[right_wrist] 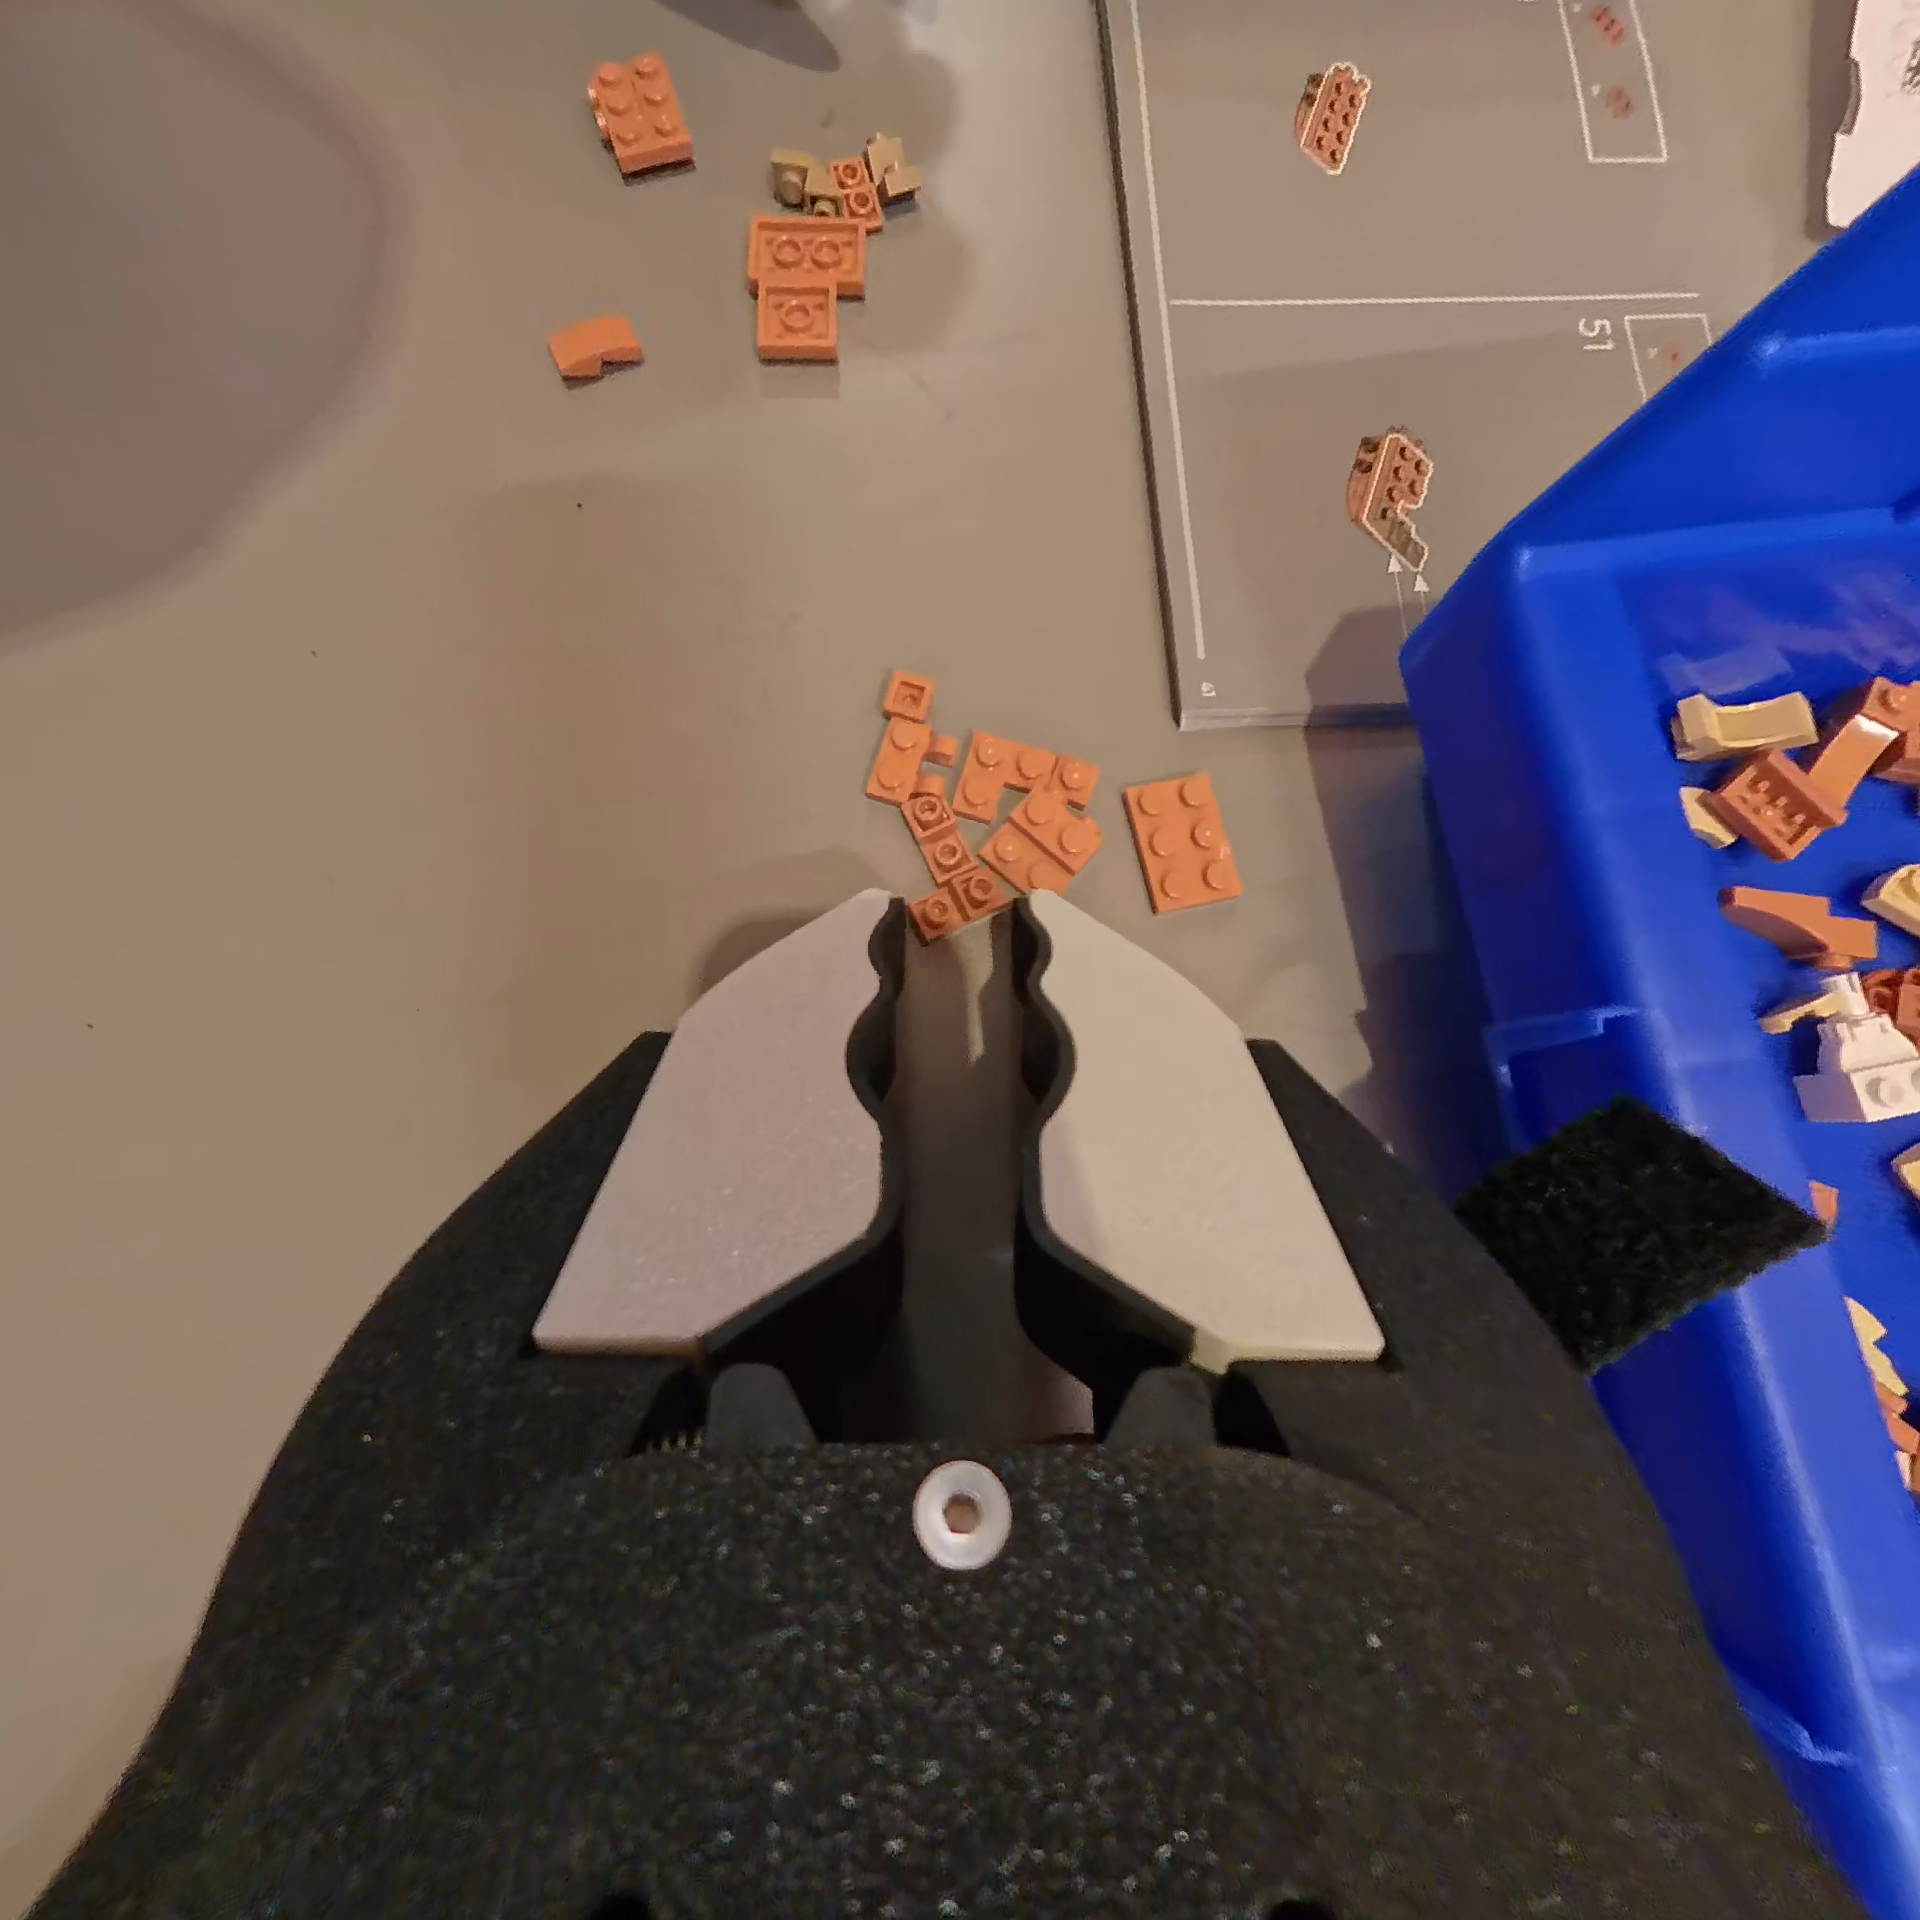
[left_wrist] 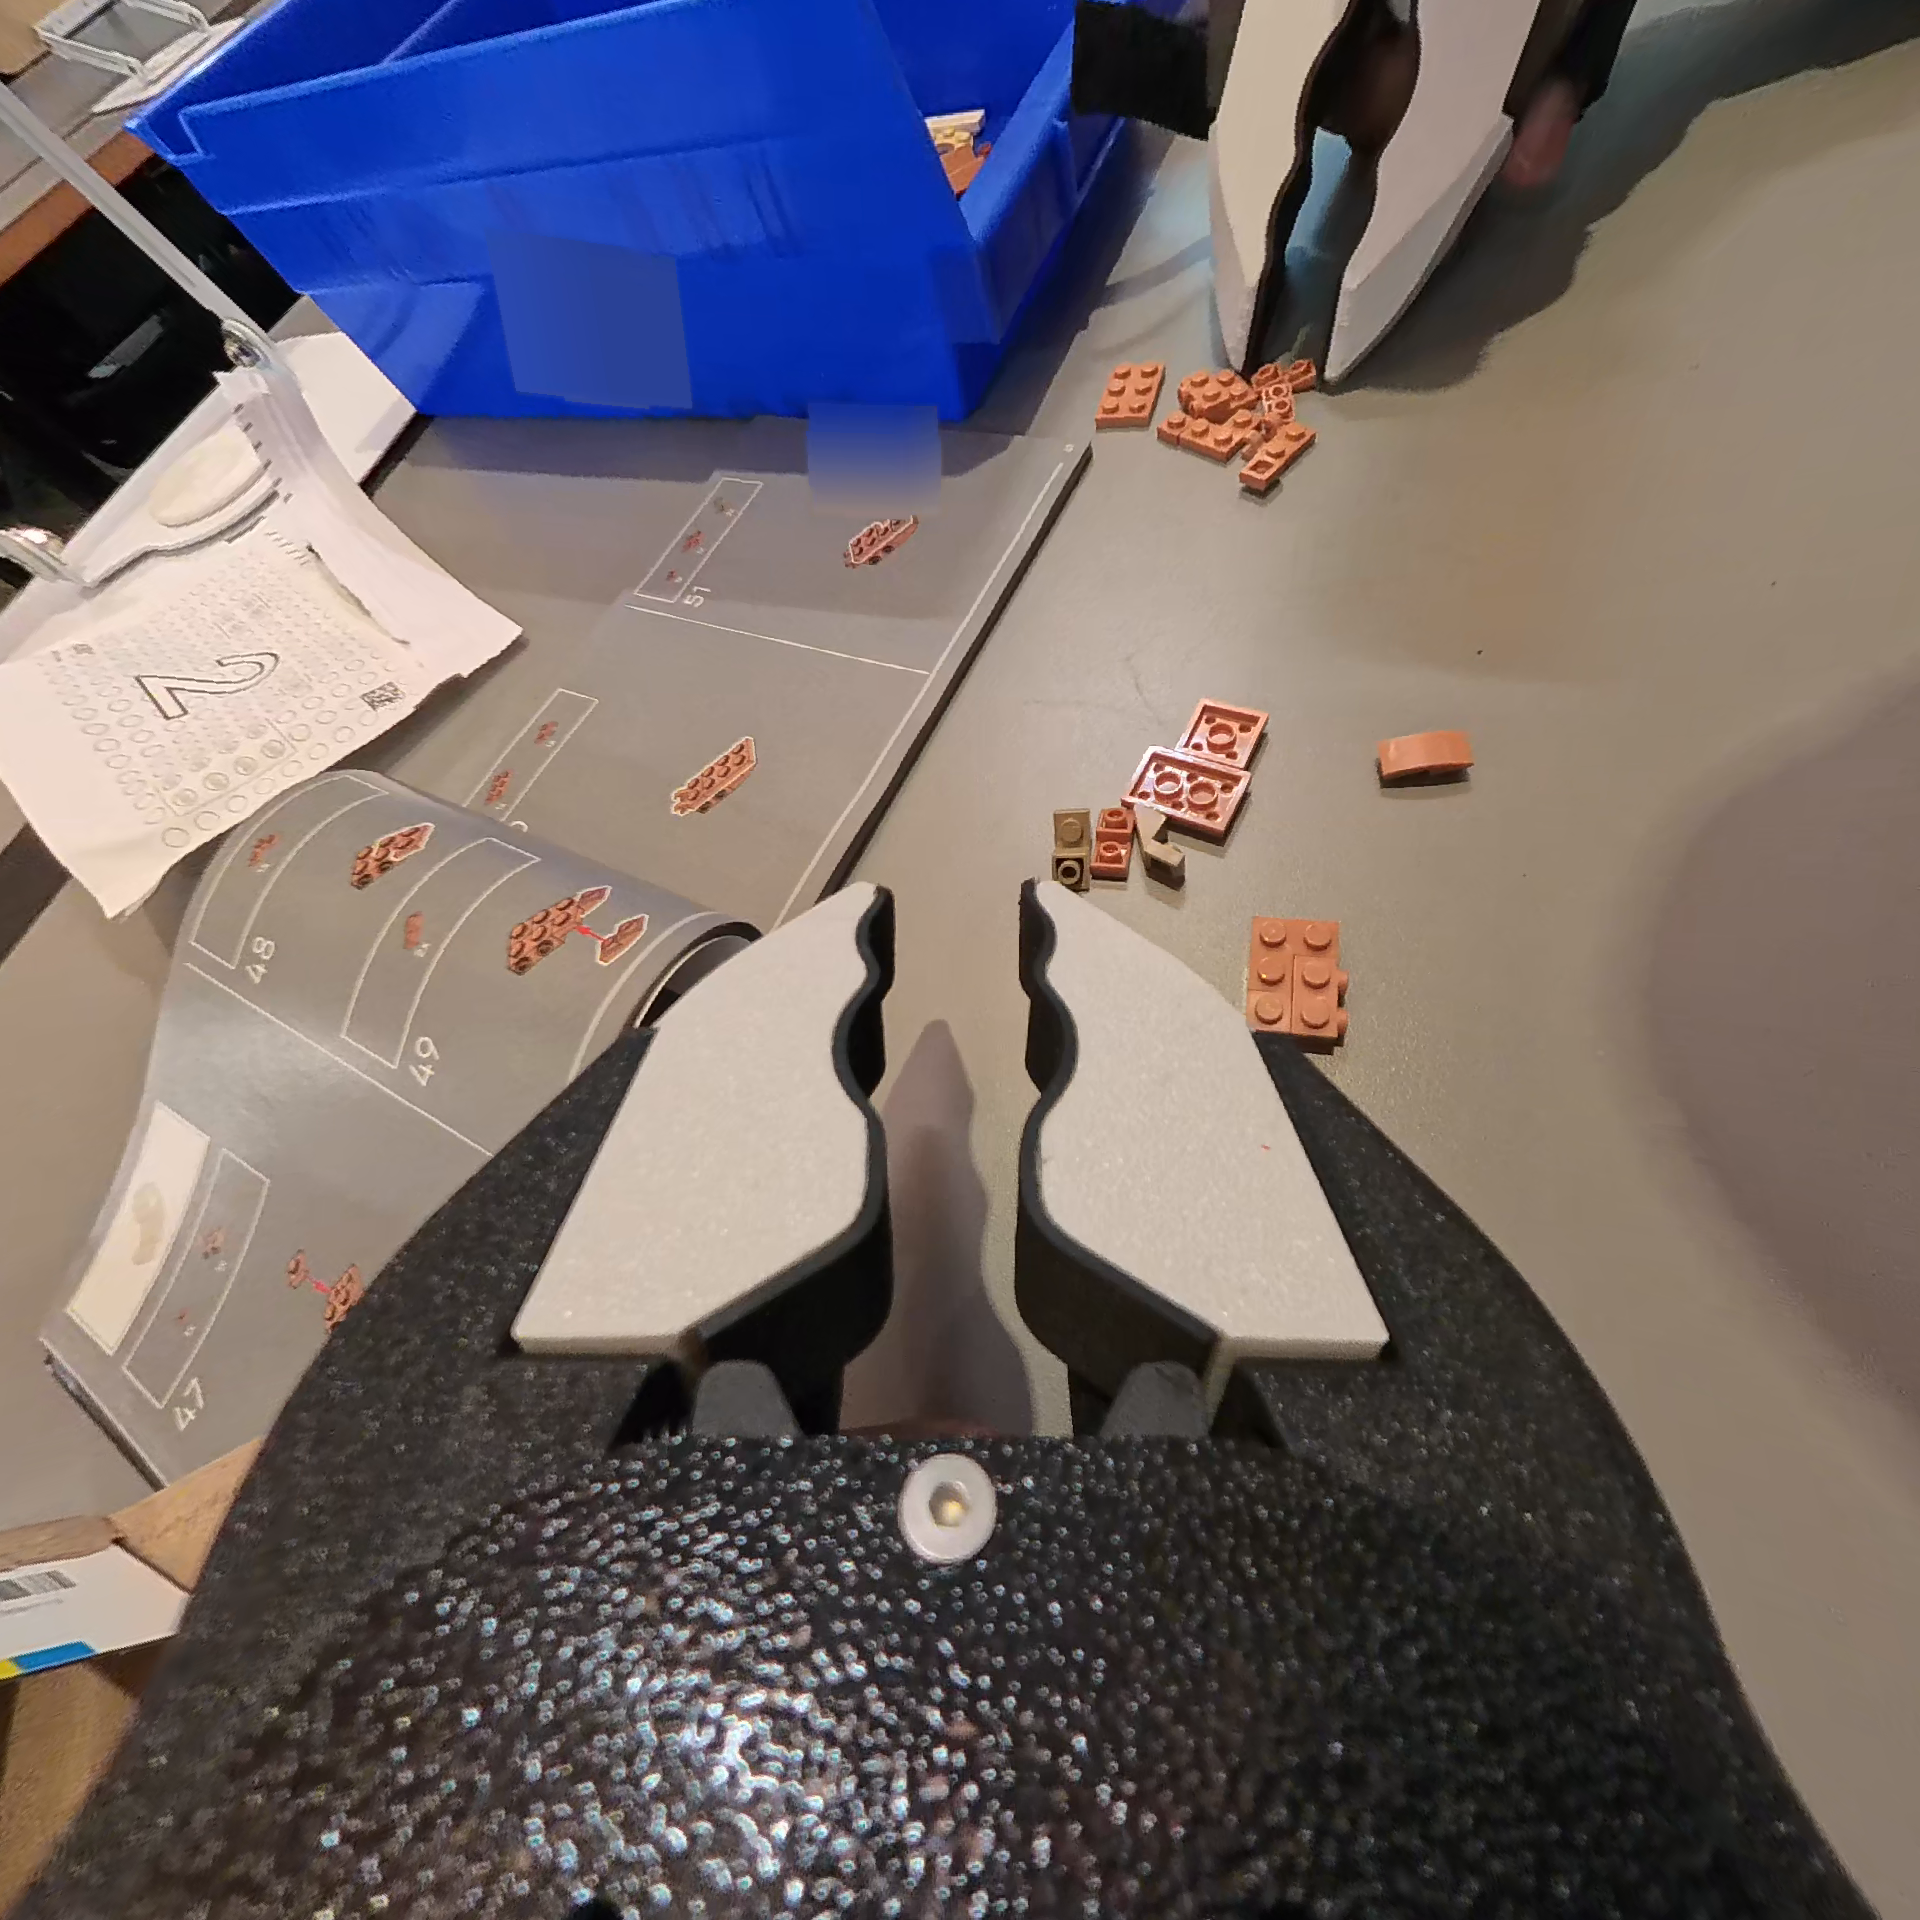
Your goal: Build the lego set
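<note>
Straddling a small orange plate [right_wrist: 958, 914], crosswise between tips, right hand-held gripper [right_wrist: 958, 920] slightly parted.

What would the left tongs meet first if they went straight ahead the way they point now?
Probably bare grey table only. The left tongs stand open and empty; the small tan and orange bricks lie slightly right of that line, though depth is unclear.

A hobby or assembly workbench: a grey tabletop [right_wrist: 312, 727] strewn with small orange-brown toy building plates [right_wrist: 997, 800]. At two o'clock a blue plastic parts bin [right_wrist: 1662, 935] holds more pieces, and at one o'clock an open illustrated instruction booklet [right_wrist: 1299, 416] lies flat.
</note>
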